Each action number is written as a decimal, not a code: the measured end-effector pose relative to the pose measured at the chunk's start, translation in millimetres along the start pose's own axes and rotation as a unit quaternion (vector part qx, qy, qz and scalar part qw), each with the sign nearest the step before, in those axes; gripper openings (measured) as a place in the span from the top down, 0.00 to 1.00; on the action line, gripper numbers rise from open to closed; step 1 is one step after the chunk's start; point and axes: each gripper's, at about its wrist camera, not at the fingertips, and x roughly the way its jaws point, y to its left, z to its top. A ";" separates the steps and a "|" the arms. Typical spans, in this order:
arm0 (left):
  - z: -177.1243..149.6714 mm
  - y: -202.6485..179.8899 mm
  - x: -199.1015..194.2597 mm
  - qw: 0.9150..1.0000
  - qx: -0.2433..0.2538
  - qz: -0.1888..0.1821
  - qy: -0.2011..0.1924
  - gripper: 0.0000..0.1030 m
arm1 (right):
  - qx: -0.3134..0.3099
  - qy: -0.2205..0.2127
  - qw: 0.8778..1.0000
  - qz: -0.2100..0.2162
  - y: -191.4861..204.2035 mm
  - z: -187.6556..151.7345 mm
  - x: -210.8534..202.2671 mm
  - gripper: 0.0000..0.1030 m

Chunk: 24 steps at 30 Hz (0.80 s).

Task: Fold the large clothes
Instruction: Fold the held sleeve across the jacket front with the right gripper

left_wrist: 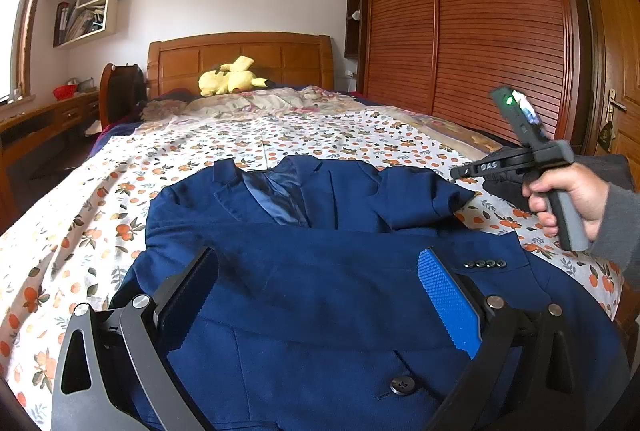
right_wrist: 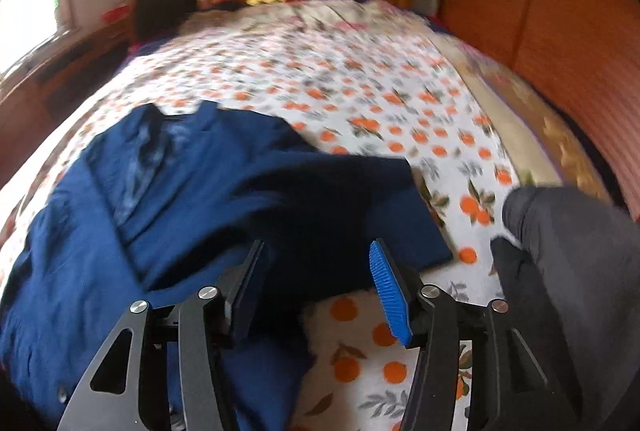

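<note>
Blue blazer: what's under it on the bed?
The blue blazer lies on an orange-print sheet, which shows all round it. A sleeve is folded across its chest. Anything beneath the blazer's body is covered, so it cannot be told.

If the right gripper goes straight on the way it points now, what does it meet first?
Most likely the folded sleeve of the blue jacket, which lies directly ahead between the open jaws of the right gripper. Depth is unclear in this blurred view.
</note>
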 end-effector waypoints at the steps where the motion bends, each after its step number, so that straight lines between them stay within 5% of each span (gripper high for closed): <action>1: -0.1 -0.1 0.5 1.000 0.000 0.000 0.001 0.02 | 0.012 0.006 1.000 -0.006 -7.0 -2.2 7.8 0.47; 18: -7.0 -0.4 1.0 1.000 0.012 0.016 0.010 0.02 | 0.109 0.076 0.991 -0.036 -59.1 -16.7 69.9 0.47; 21: -9.7 4.3 -3.1 1.000 0.010 0.026 0.013 0.02 | 0.097 0.085 0.991 -0.029 -57.3 -15.2 77.3 0.63; 23: -9.9 6.1 -6.7 0.999 0.009 0.029 0.017 0.02 | 0.081 0.081 0.993 -0.016 -51.1 -14.1 78.1 0.96; 24: -10.0 6.7 -11.1 0.999 0.010 0.032 0.015 0.02 | 0.071 0.076 0.994 -0.023 -47.5 -12.3 77.0 0.97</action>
